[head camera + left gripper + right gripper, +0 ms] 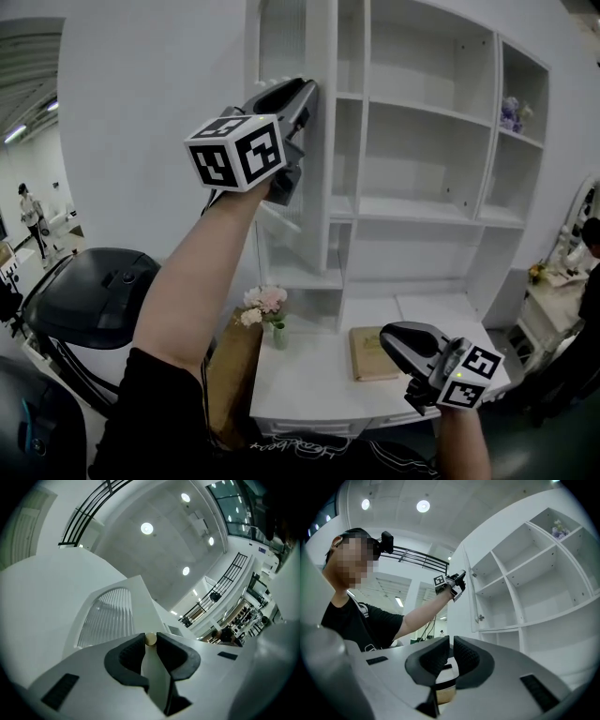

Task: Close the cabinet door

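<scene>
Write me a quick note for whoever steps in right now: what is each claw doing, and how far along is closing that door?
Left gripper: raised, jaws shut on the small round knob of the cabinet door.
Right gripper: low over the white desk, jaws almost together, holding nothing.
Things: the door stands open, swung out from the white shelf cabinet; a brown book lies on the desk.
Done: knob gripped.
Left: swing the door shut against the cabinet, then let go of the knob.
</scene>
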